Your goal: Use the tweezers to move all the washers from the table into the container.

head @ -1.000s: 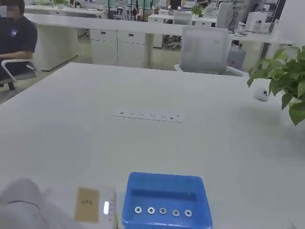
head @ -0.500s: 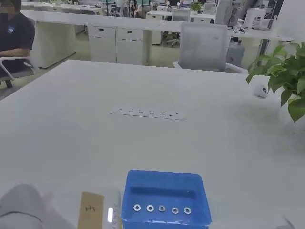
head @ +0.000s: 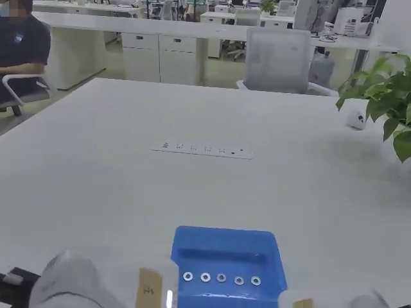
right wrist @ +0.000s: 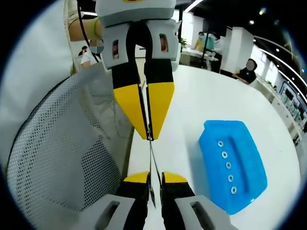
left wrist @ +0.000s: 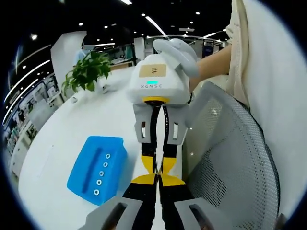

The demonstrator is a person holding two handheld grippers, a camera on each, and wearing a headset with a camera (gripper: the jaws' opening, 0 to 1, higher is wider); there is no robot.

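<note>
The right gripper (right wrist: 152,181) was seen with its jaws drawn almost together. They were pinched on the tweezers (right wrist: 151,160), a thin metal strip held in the narrow slit between the yellow tips.

The left gripper (right wrist: 148,135) was pointed straight at it. Its two yellow jaws were pressed together to a point, with no gap to be made out between them. The far end of the tweezers was met by that point. Whether it was caught between the left jaws could not be told.

In the left gripper view the same meeting was shown from the other side, with the two pairs of yellow tips brought end to end. Both grippers were held at the near edge of the table (head: 192,199), close beside a mesh chair back (left wrist: 225,158).

The container (head: 225,239), a blue tray, was set on the table near the grippers. The washers (head: 221,278) were laid inside it, five in a straight row and slightly apart from one another.

Farther across the table a power strip (head: 202,150) was set flat. A plant (head: 388,102) was seen at the table's right side.
</note>
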